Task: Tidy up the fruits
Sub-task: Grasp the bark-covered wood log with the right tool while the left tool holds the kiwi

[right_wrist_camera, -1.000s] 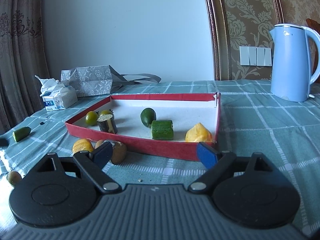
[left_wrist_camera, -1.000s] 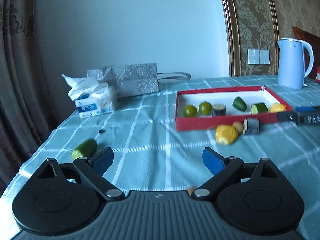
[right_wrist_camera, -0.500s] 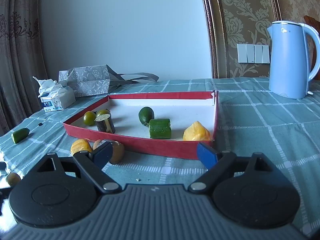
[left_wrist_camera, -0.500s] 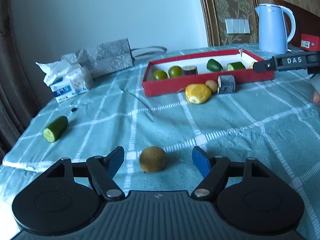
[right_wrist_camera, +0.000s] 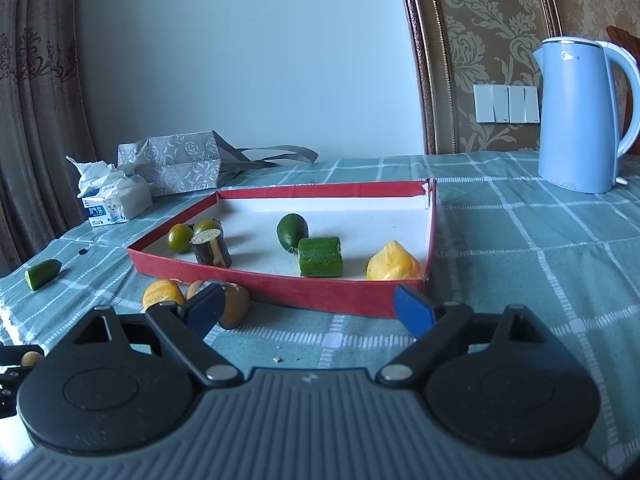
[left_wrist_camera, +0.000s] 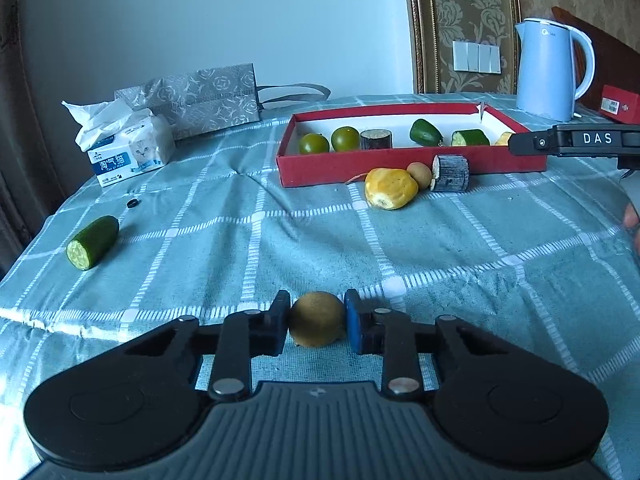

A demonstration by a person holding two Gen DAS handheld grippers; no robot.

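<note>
A: What stays hidden here?

B: In the right wrist view, the right gripper's left finger covers part of the brown fruit outside the red tray.

A: And in the left wrist view?

B: The tray's near wall hides the lower halves of the two green tomatoes. The red box at the counter's far right corner is cut off by the edge.

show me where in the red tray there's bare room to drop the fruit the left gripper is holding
The left gripper is shut on the brown fruit. In the red tray, the back strip along the far wall is bare, as is the gap between the eggplant chunk and the green fruit. The front right is crowded: the cucumber piece and yellow fruit.
</note>
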